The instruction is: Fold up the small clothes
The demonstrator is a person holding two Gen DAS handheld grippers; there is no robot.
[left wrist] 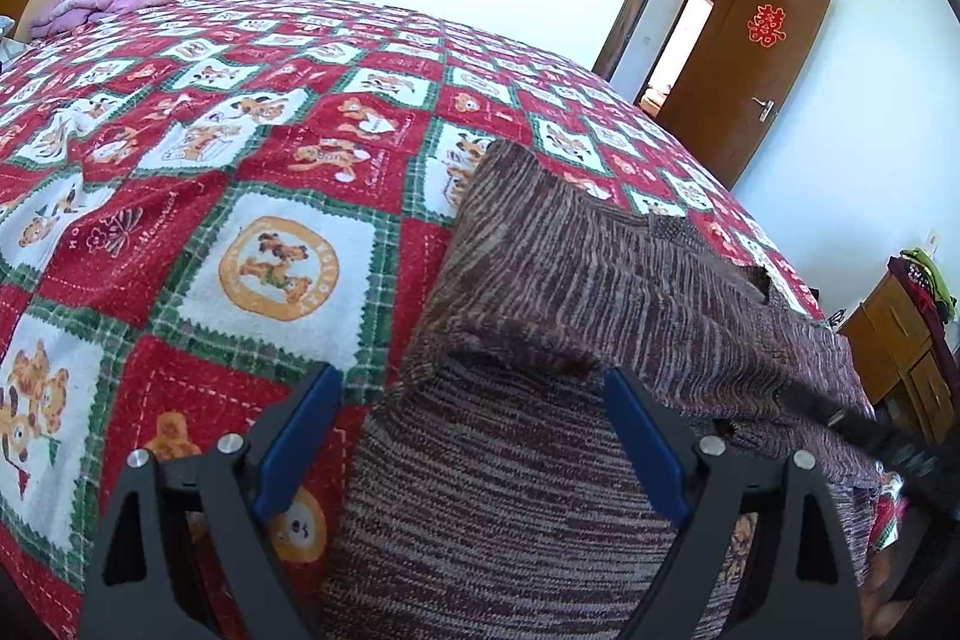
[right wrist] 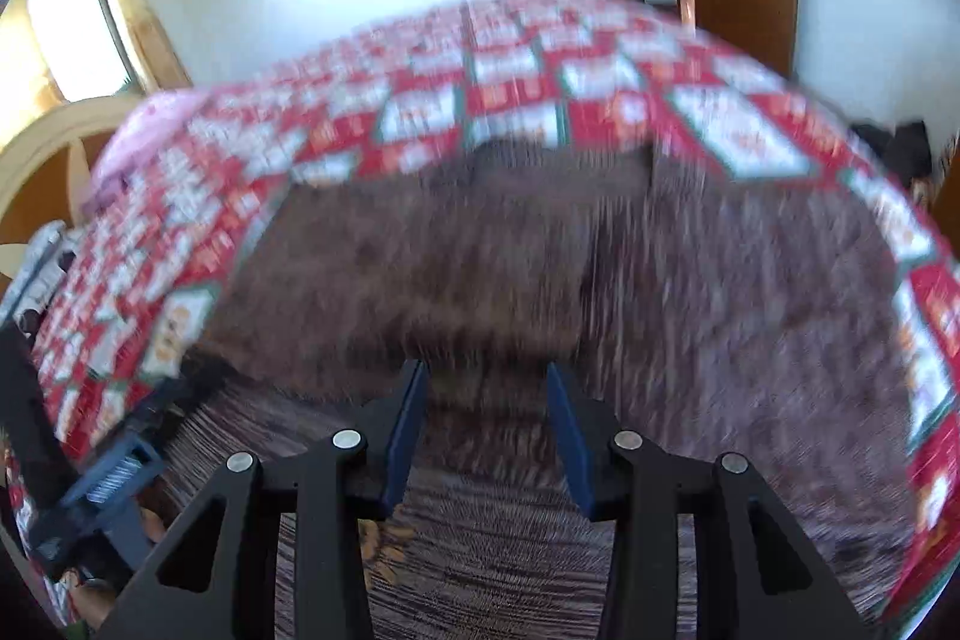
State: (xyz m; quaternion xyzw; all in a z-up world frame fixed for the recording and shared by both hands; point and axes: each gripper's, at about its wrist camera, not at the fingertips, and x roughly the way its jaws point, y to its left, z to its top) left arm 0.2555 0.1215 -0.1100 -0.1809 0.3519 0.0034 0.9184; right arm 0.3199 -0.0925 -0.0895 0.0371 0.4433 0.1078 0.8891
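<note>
Step, as judged: mid-fold, brown striped knit garment (left wrist: 600, 268) already doubled over in part, lying at near edge of bed toward its right side, on red patchwork bedspread (left wrist: 210, 172).

Left gripper (left wrist: 468, 400): jaws wide, low over near folded edge, pointing across bed, gripping nothing.

Right gripper (right wrist: 486, 400): jaws partly apart over garment's near hem; view motion-blurred, contact with cloth unclear.

Next move likely calls for closing on near edge, carrying it over toward far side.
</note>
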